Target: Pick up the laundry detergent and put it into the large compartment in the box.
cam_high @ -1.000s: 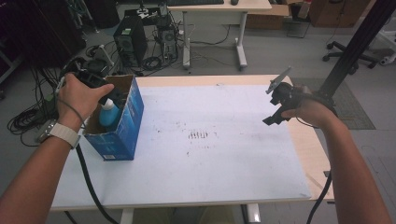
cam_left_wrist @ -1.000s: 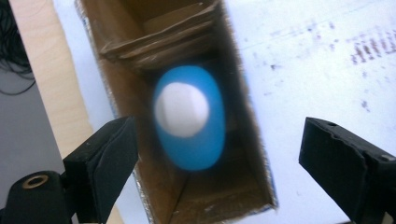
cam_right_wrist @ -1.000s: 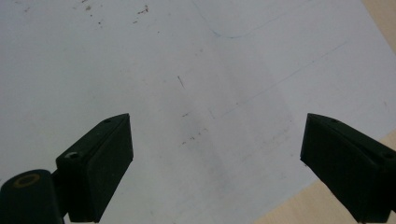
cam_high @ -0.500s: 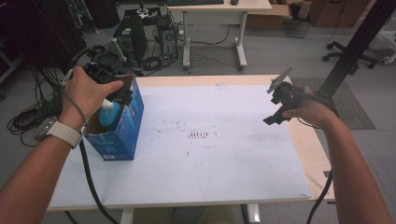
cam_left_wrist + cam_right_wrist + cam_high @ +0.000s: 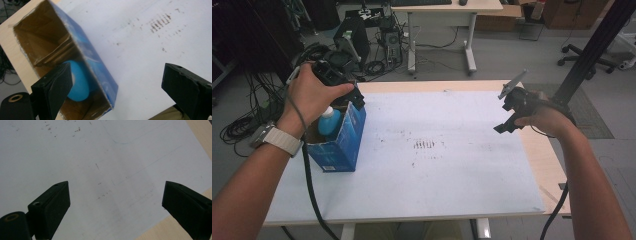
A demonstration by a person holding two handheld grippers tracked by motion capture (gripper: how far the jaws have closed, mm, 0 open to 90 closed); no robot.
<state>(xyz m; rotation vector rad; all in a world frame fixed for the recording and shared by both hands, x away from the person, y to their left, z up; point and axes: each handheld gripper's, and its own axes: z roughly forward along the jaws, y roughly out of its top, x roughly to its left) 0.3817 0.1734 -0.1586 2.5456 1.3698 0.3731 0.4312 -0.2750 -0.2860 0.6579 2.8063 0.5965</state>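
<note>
Left tongs (image 5: pixel 117 92): spread wide, empty, poised above the blue box (image 5: pixel 343 142), apparently to reach the bottle (image 5: pixel 329 121) inside.
Right tongs (image 5: pixel 117 207): spread, empty, hovering over the table (image 5: pixel 437 180).

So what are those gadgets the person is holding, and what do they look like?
Each hand holds a black gripper: the left gripper and the right gripper. Each has two blocky black jaws, and each trails a black cable. A grey three-cornered plate tops the right one. The arms are bare, with a pale-strapped watch on the left wrist.
</note>
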